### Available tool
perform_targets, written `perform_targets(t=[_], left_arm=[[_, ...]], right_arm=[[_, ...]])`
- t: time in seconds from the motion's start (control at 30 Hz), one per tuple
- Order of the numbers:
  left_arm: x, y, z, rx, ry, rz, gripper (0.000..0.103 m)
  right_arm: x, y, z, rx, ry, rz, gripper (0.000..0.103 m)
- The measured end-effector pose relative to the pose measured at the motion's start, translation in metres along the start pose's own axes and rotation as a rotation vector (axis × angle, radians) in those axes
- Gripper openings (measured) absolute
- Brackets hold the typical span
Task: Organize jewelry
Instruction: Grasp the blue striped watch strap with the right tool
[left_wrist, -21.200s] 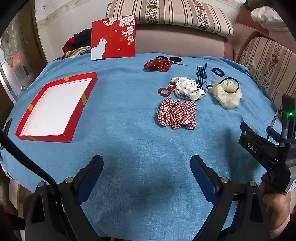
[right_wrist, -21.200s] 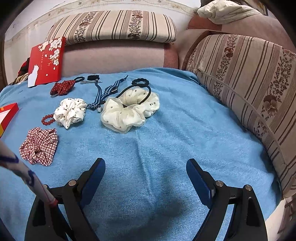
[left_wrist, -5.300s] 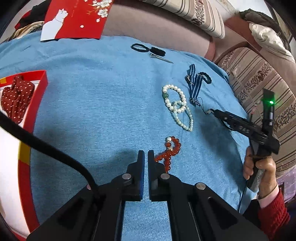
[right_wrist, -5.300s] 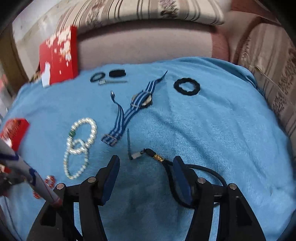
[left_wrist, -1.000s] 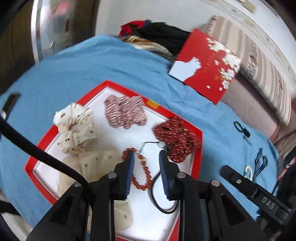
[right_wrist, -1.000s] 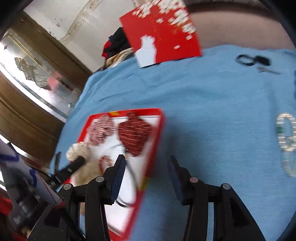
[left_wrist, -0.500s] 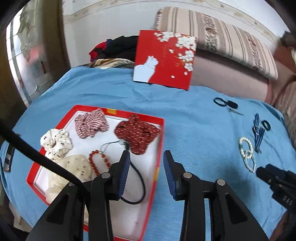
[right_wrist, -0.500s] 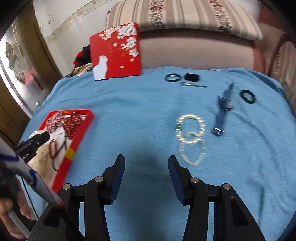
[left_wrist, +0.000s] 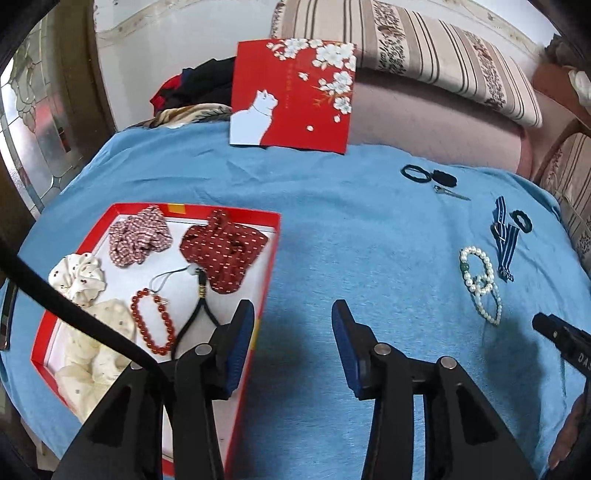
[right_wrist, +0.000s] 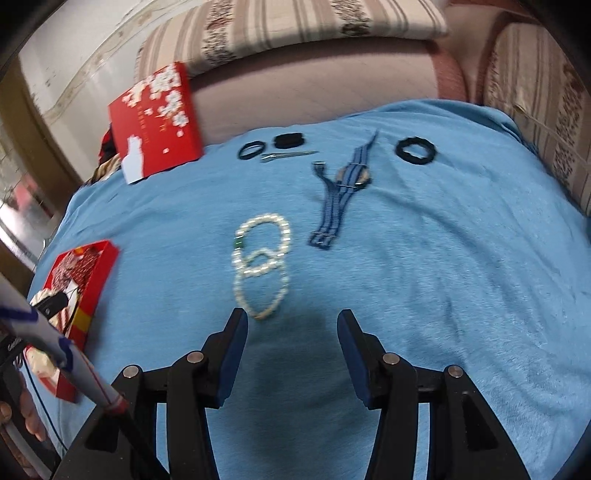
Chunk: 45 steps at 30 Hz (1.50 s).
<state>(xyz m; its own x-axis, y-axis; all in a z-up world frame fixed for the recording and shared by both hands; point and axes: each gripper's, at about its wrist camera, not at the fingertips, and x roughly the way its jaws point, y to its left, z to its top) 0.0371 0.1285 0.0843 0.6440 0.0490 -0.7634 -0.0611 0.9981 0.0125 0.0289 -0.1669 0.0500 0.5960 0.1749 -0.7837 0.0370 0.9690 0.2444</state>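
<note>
A red tray on the blue cloth holds several scrunchies, a red bead bracelet and a black cord. My left gripper is open and empty, just right of the tray's right wall. My right gripper is open and empty, hovering just short of the white pearl strands. The pearls also show in the left wrist view. A blue striped watch, a black scrunchie ring, two black hair ties and a metal clip lie farther back.
The red box lid with a white cat leans on the sofa back at the table's far edge. Striped sofa cushions border the back and right. The tray also shows at the left of the right wrist view.
My left gripper has pulled back right of the tray and opened a little wider. My right gripper has moved closer to the pearl strands.
</note>
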Motion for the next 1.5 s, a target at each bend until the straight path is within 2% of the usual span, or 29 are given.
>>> perform_targets(t=[0.27, 0.47, 0.6, 0.67, 0.73, 0.87, 0.9, 0.93, 1.03, 1.17, 1.27, 1.4, 1.47, 1.5], left_arm=[[0.016, -0.019, -0.005, 0.022, 0.061, -0.064, 0.043], [0.022, -0.030, -0.007, 0.038, 0.078, -0.094, 0.043], [0.024, -0.038, -0.009, 0.065, 0.076, -0.106, 0.044], [0.025, -0.042, -0.010, 0.078, 0.077, -0.113, 0.044], [0.025, -0.044, -0.010, 0.088, 0.079, -0.119, 0.045], [0.028, -0.048, -0.010, 0.102, 0.087, -0.121, 0.045], [0.029, -0.048, -0.010, 0.101, 0.089, -0.124, 0.045], [0.029, -0.047, -0.010, 0.099, 0.091, -0.126, 0.045], [0.030, -0.046, -0.009, 0.092, 0.096, -0.134, 0.045], [0.031, -0.044, -0.008, 0.079, 0.106, -0.152, 0.045], [0.030, -0.042, -0.007, 0.069, 0.109, -0.167, 0.045], [0.029, -0.045, -0.009, 0.062, 0.119, -0.210, 0.045], [0.029, -0.049, -0.012, 0.064, 0.132, -0.250, 0.045], [0.029, -0.052, -0.014, 0.066, 0.149, -0.294, 0.045]], right_arm=[[0.014, -0.030, 0.015, 0.058, -0.029, -0.016, 0.055], [0.035, -0.042, 0.054, 0.088, -0.054, -0.016, 0.055], [0.055, -0.041, 0.082, 0.077, -0.058, -0.054, 0.055], [0.069, -0.041, 0.100, 0.084, -0.048, -0.057, 0.057], [0.082, -0.042, 0.113, 0.105, -0.035, -0.062, 0.063], [0.116, -0.042, 0.127, 0.127, 0.025, -0.104, 0.063], [0.126, -0.039, 0.129, 0.115, 0.045, -0.136, 0.063], [0.131, -0.037, 0.128, 0.101, 0.048, -0.164, 0.063], [0.137, -0.023, 0.126, 0.012, 0.044, -0.252, 0.040], [0.124, -0.024, 0.118, 0.005, 0.044, -0.222, 0.039], [0.096, -0.035, 0.106, 0.060, 0.040, -0.153, 0.039], [0.039, -0.053, 0.070, 0.141, 0.019, -0.057, 0.039], [0.014, -0.061, 0.044, 0.169, 0.030, -0.037, 0.039], [0.005, -0.065, 0.031, 0.183, 0.035, -0.029, 0.039]])
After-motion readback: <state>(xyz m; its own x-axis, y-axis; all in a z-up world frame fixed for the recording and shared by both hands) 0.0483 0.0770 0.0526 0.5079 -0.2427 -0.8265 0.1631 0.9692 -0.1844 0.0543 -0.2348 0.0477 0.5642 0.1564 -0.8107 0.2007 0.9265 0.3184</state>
